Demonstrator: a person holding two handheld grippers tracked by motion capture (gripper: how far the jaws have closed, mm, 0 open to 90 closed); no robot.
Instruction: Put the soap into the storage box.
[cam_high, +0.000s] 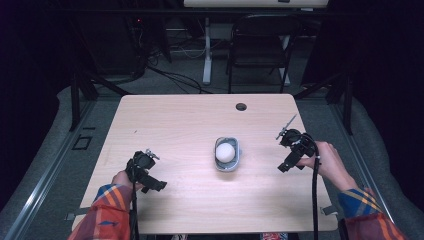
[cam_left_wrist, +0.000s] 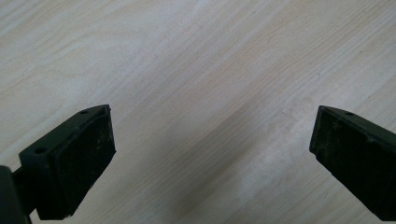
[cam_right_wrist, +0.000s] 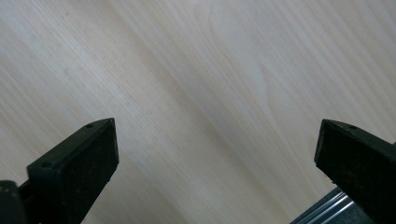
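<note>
Only the bowl (cam_high: 227, 154) at mid-table (cam_high: 175, 120) blocks passage; bare wood surrounds it.

Pale wood table (cam_high: 175, 120), round hole (cam_high: 241, 106) near far edge; black chair (cam_high: 260, 47) beyond.

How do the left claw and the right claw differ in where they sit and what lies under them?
The left claw sits near the table's near-left part; the right claw sits by its right edge. Under the left claw is bare wood; under the right claw, wood plus the edge's metal rail. Both are open, empty, flanking the bowl.
</note>
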